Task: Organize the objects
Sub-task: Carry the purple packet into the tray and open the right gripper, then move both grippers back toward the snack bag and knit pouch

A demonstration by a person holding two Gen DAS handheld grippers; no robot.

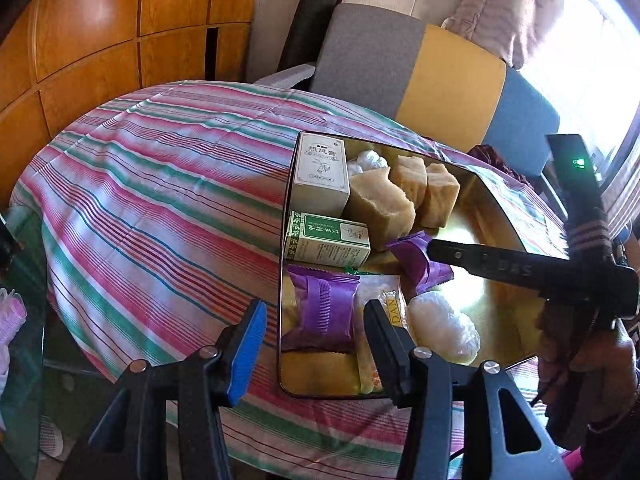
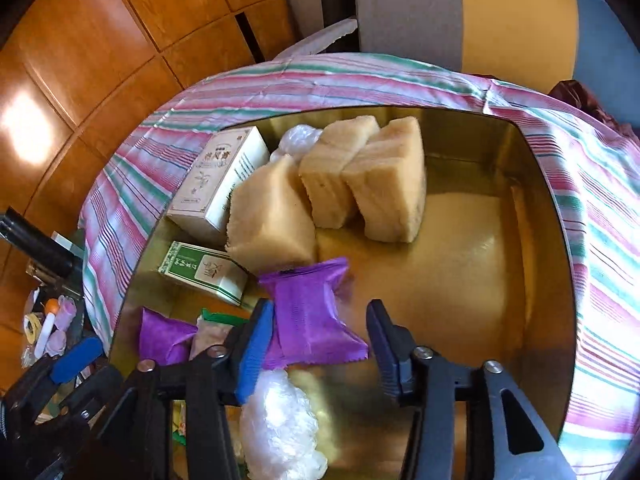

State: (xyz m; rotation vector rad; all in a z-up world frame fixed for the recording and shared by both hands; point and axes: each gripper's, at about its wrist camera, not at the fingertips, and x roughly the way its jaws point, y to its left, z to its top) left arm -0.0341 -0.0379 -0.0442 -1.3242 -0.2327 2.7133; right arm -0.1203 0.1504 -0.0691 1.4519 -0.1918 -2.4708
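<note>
A shallow gold metal tray (image 2: 532,240) sits on the worktop's pink-and-green striped cloth (image 1: 152,184), crowded at its far end by three tan sponge blocks (image 2: 340,192), a cream carton (image 2: 218,178) and a green-and-white box (image 2: 204,270). The right gripper (image 2: 316,340) stands released, its jaws apart around a purple foil packet (image 2: 312,320) lying in the tray, a white plastic-wrapped bundle (image 2: 280,424) just below. The left gripper (image 1: 316,344) hovers unclenched over another purple packet (image 1: 324,308).

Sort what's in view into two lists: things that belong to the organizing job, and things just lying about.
Job:
gold tray
purple packets
tan blocks
white box
green box
plastic-wrapped bundles

Lying about:
striped cloth
chair
wooden cabinet
</note>
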